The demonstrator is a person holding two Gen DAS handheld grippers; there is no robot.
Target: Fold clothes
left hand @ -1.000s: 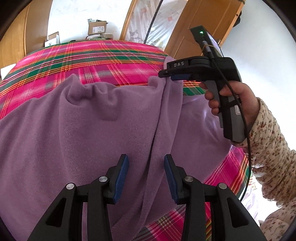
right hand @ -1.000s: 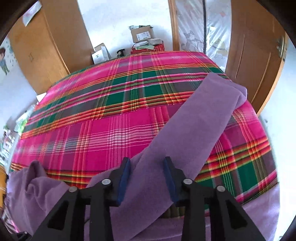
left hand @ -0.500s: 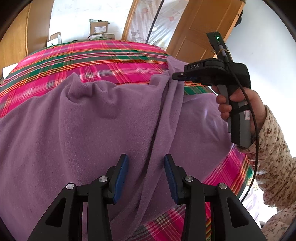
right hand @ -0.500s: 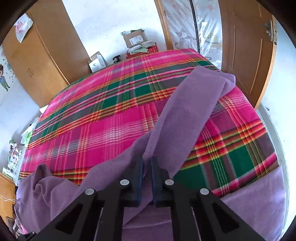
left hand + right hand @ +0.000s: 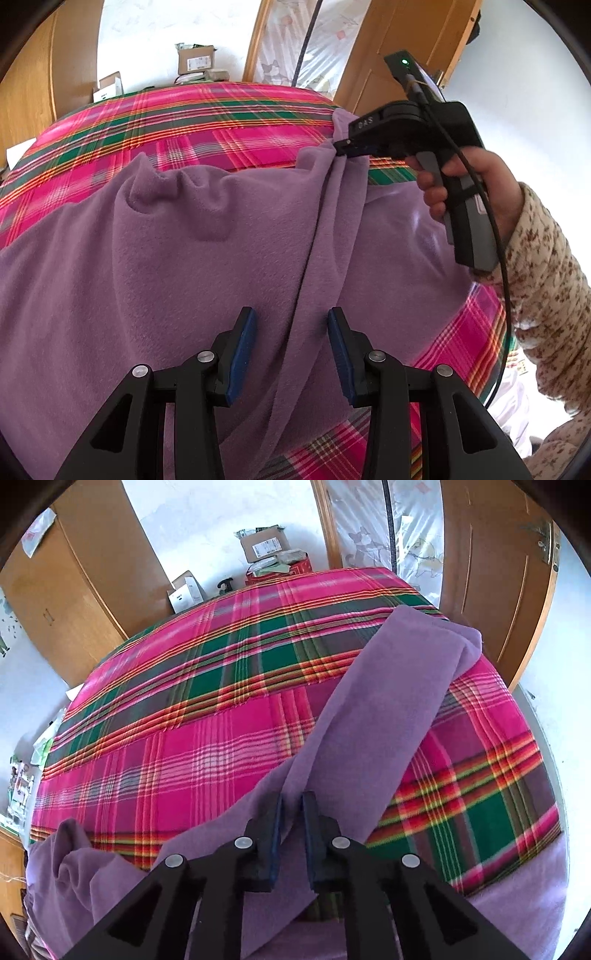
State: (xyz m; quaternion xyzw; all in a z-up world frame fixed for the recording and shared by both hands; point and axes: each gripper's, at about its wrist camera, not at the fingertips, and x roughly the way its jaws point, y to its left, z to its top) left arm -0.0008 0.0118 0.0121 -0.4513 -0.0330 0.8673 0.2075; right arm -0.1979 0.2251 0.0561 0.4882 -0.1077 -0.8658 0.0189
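The left tongs (image 5: 291, 343) hang half-open over the purple fleece garment (image 5: 166, 258) spread on the plaid bed (image 5: 184, 122), gripping nothing. The right tongs (image 5: 293, 825), marked "DAS", have just been closing and pinch a fold of its sleeve (image 5: 399, 686).

Plain lilac fleece garment (image 5: 207, 236) lies on a bed cover (image 5: 207, 716) checked pink, green and orange. Black tongs (image 5: 291, 345) carry blue pads (image 5: 242, 354). The sleeve (image 5: 546, 258) is cream with brown flowers.
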